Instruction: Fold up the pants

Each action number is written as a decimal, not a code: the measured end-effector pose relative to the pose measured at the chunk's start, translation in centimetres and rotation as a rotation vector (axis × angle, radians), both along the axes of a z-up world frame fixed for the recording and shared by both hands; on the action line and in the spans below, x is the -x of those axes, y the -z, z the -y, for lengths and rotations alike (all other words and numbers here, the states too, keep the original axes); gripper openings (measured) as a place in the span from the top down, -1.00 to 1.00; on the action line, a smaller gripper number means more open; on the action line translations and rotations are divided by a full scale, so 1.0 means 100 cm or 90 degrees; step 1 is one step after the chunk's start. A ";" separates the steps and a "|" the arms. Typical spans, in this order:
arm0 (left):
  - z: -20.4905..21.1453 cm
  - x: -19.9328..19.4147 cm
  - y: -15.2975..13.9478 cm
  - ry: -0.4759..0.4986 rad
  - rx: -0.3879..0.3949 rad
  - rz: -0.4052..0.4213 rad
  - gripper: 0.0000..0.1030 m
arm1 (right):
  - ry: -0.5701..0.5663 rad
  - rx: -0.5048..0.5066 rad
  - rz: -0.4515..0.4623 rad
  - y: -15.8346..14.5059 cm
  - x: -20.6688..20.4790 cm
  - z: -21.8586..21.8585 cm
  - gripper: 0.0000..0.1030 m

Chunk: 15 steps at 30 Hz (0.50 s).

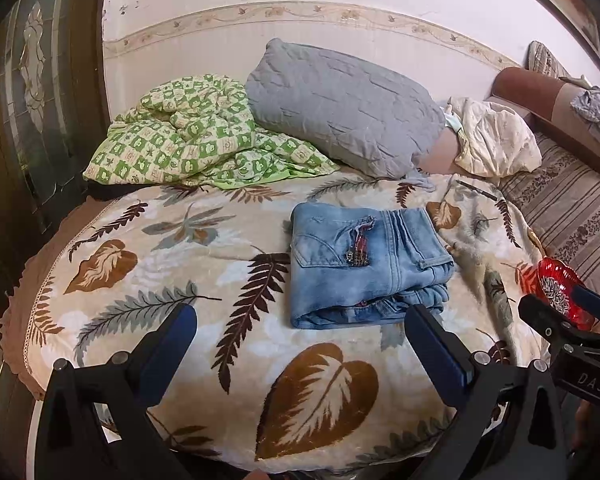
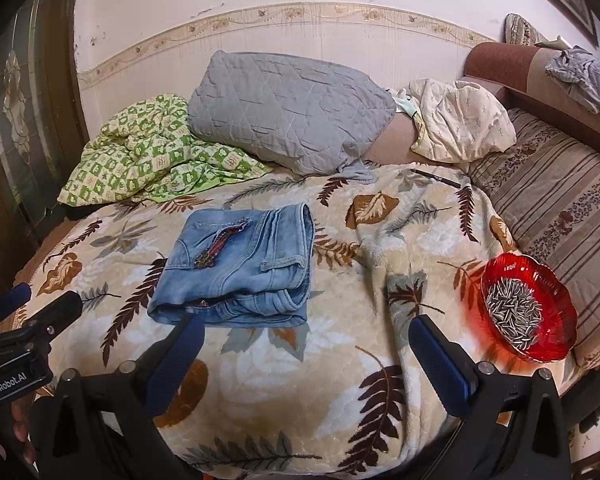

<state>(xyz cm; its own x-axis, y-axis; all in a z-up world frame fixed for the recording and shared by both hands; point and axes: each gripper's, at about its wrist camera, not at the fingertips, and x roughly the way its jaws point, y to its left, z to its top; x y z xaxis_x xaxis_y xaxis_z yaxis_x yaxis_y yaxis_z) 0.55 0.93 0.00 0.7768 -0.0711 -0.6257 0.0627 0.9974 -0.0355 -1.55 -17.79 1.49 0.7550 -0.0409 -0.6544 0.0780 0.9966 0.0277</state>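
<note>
"GenRobot.AI" left claw beside folded jeans

The bed is covered by a leaf-patterned blanket. On it lie the folded jeans, a red bowl with seeds, a dark pen, a grey pillow and a green checked quilt.

The left gripper and right gripper were black plastic frames with silver screw heads and blue pads lining the fingers. White lettering read "DAS" on one body, "GenRobot.AI" on the other. Bare fingers showed beneath.
</note>
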 end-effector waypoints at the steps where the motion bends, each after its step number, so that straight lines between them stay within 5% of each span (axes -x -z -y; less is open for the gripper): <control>1: 0.000 0.000 0.000 -0.001 0.000 0.000 -1.00 | 0.000 0.000 -0.001 0.000 0.000 0.000 -1.00; 15: -0.001 -0.002 0.001 0.000 -0.001 -0.003 -1.00 | 0.000 0.002 -0.003 0.004 -0.002 0.000 -1.00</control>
<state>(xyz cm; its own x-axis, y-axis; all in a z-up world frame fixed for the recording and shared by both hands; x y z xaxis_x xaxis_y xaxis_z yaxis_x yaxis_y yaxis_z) 0.75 1.05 -0.06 0.7741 -0.0696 -0.6292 0.0625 0.9975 -0.0335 -1.36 -17.75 1.13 0.7518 -0.0431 -0.6580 0.0777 0.9967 0.0235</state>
